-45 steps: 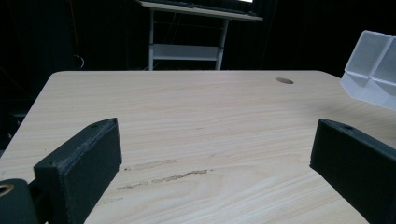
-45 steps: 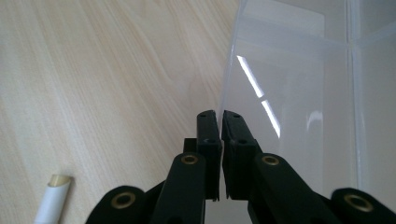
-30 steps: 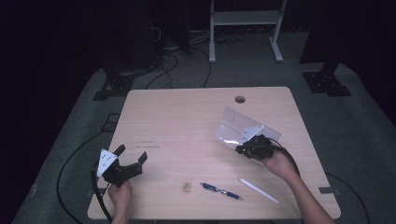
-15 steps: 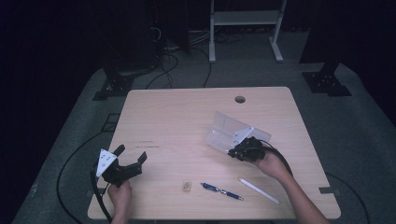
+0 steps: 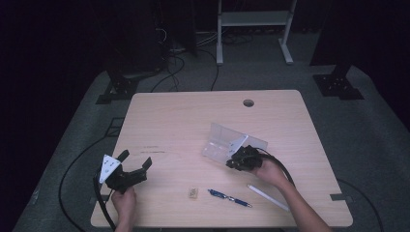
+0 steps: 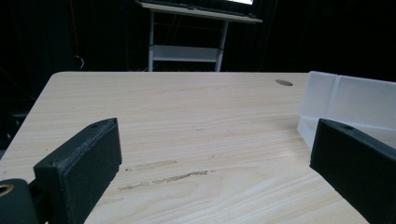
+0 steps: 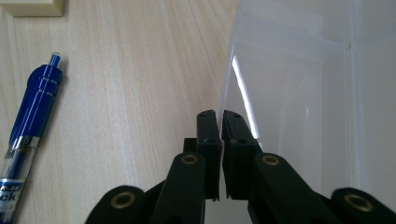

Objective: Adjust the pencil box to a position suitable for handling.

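Note:
A clear plastic box [image 5: 220,140] lies right of the table's middle, and my right gripper [image 5: 237,159] holds its near edge. In the right gripper view the right gripper [image 7: 220,114] is shut on the thin wall of the clear box [image 7: 289,93]. A blue pen [image 5: 229,197] lies near the front edge, left of the jaws as the blue pen [image 7: 32,112] in that view. My left gripper [image 5: 135,158] rests at the front left. Its jaws stand wide apart with nothing between them in the left gripper [image 6: 217,140] view, where the box [image 6: 355,100] stands farther right.
A small beige eraser [image 5: 193,193] sits left of the pen and a white stick-like pen [image 5: 268,197] right of it. A cable hole [image 5: 248,103] marks the table's far side. Cables and a white stand's legs are on the floor beyond.
My right gripper has pulled the clear box a little to the left and toward the front edge. The left gripper has stayed where it was.

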A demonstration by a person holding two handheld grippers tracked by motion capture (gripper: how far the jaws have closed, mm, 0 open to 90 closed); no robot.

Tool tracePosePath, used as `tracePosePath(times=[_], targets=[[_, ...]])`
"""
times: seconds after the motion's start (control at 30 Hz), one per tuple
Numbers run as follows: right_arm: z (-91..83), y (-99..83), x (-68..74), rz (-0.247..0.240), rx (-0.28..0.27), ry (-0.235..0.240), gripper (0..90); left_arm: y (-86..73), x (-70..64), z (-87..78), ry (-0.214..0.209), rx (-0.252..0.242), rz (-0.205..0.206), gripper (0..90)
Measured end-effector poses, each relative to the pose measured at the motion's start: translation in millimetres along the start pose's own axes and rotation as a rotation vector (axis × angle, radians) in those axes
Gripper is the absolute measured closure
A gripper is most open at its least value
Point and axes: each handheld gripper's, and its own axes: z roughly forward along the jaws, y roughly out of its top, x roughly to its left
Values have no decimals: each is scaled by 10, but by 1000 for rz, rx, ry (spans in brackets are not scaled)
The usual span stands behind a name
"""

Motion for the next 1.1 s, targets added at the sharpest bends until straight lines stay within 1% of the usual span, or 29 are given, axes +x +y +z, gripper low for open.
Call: tracePosePath(times=[0.17,0.3,0.33,0.4,0.43,0.57,0.7,0.73,0.8,0.9,1.0,1.1], targets=[[68,14,24,-6,4,17,860,0,5,2,0,0,1,11],[92,8,21,4,2,25,860,-1,8,1,1,-2,-4,11],[101,-2,14,15,-3,32,860,0,8,-3,2,-4,-2,11],[106,-7,9,16,-4,35,860,1,5,-3,4,-4,-1,11],[113,-17,17,18,-10,28,861,0,3,-3,3,-3,0,11],[129,-45,24,22,-5,29,861,1,-1,-2,1,0,4,11],[123,-67,19,38,-13,33,854,-1,2,-1,2,-1,0,11],[120,-69,16,39,-13,35,829,-1,2,-1,2,0,-1,11],[110,-70,10,52,-25,46,812,-1,2,0,2,0,0,11],[83,-69,6,62,-34,44,750,1,-1,2,0,1,0,11],[45,-77,4,83,-50,42,698,0,-10,1,2,-4,4,11],[-18,-104,-17,118,-88,44,640,-6,1,3,2,2,3,11]])
